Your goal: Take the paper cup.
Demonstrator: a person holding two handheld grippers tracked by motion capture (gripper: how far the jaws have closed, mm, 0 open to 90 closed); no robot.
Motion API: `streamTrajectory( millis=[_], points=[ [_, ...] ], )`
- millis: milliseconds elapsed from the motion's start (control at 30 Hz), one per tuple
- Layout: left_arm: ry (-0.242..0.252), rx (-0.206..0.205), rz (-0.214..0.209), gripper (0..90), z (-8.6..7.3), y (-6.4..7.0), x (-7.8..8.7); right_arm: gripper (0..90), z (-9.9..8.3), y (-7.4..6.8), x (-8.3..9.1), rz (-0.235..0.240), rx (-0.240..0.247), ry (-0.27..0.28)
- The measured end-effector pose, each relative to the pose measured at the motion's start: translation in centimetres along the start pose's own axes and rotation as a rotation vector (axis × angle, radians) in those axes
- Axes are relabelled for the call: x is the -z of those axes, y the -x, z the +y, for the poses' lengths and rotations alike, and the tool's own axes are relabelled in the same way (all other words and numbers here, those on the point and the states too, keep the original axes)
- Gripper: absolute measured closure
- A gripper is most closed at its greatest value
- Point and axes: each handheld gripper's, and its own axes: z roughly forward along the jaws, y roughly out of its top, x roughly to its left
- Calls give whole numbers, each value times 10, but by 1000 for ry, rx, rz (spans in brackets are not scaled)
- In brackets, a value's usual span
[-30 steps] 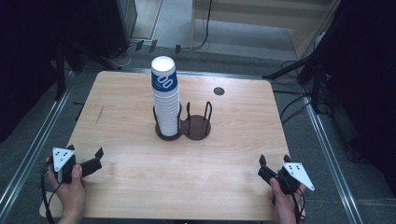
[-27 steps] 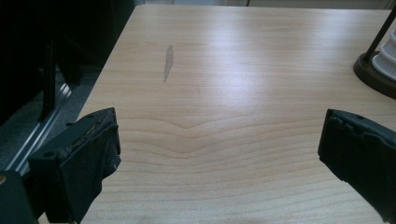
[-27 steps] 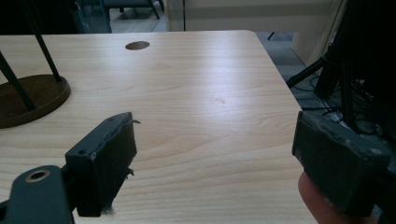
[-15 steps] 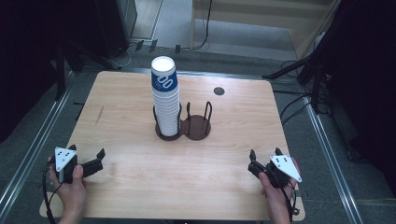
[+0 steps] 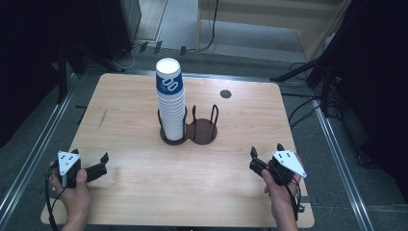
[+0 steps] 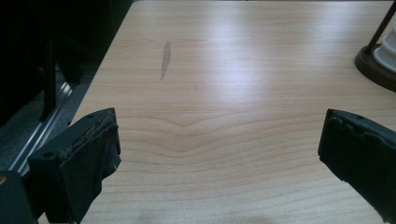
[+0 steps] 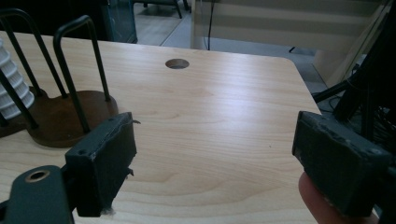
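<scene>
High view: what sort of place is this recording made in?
Most likely a lab or recording workspace, not a home. A bare wooden table with a cable hole stands on a grey floor, with black stands and loose cables around it. The cup stack in its holder looks staged.

A tall stack of white paper cups (image 5: 172, 106), the topmost one banded in blue, is stood upright in the left ring of a dark brown two-ring holder with black wire posts (image 5: 201, 131); the right ring is left unfilled, mid-table.
</scene>
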Motion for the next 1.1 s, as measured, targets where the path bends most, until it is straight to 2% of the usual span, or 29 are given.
streamTrajectory(
  millis=[133,233,400,600,700,1100],
  points=[
    [8,-28,17,0,0,3,1,134,11,-8,-1,15,12,4],
    [9,-52,11,0,-1,5,1,133,19,-15,-2,38,10,12],
    [6,-40,-30,0,-1,3,2,131,31,-28,-4,70,18,22],
    [4,-40,-16,0,-1,3,2,131,44,-43,-8,97,36,35],
    [3,-32,-28,0,-1,2,2,131,50,-50,-9,109,36,43],
    [-2,-32,-26,0,0,2,0,130,72,-78,-15,164,37,74]
  ],
)
